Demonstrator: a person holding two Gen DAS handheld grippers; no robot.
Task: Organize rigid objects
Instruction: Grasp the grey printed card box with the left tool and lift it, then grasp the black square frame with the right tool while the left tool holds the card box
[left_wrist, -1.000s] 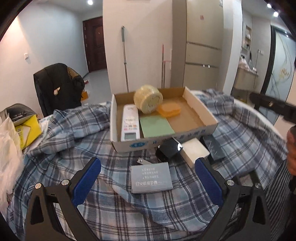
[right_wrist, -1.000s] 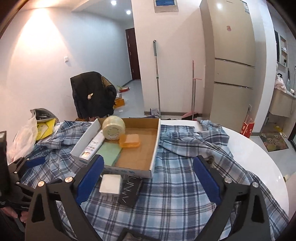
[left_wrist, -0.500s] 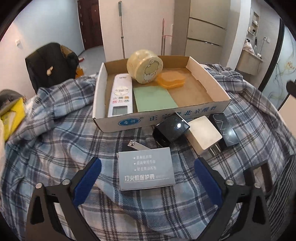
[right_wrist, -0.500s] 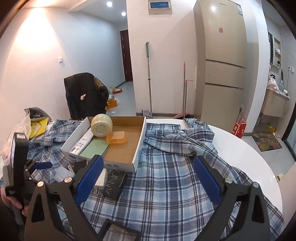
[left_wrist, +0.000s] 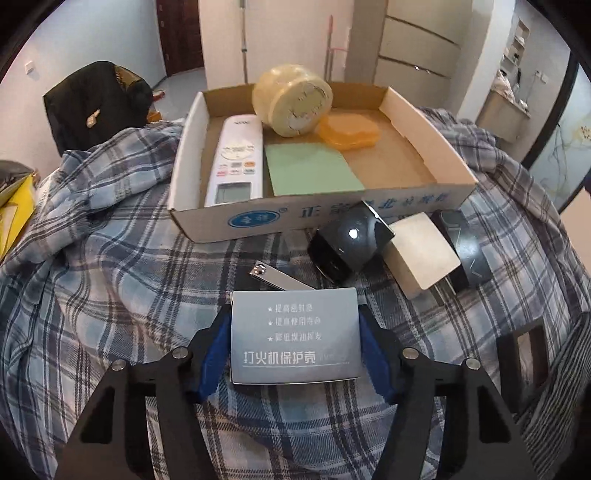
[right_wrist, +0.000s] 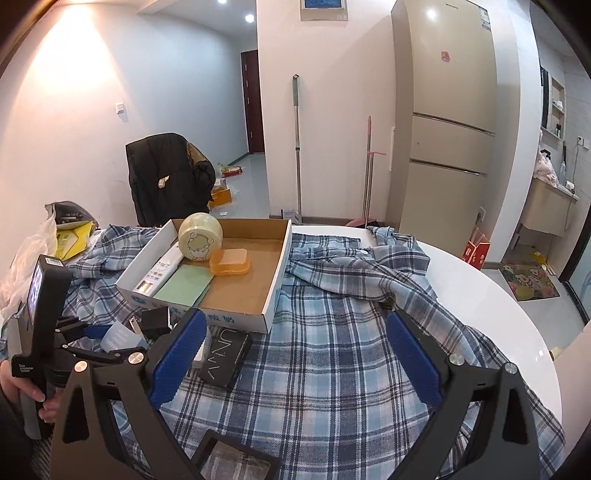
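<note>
The left gripper (left_wrist: 295, 339) jaws, just closing, clamp the grey card (left_wrist: 294, 335) on the plaid cloth (left_wrist: 110, 295) before the cardboard box (left_wrist: 424, 122). The right gripper (right_wrist: 295, 350) jaws stand apart, empty.

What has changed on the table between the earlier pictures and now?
The left gripper came down over the grey case, and its jaws have just been closing; the blue pads now sit against the case's two sides. The right gripper stayed open and almost still. The box and the things in it, and the clippers, did not move.
</note>
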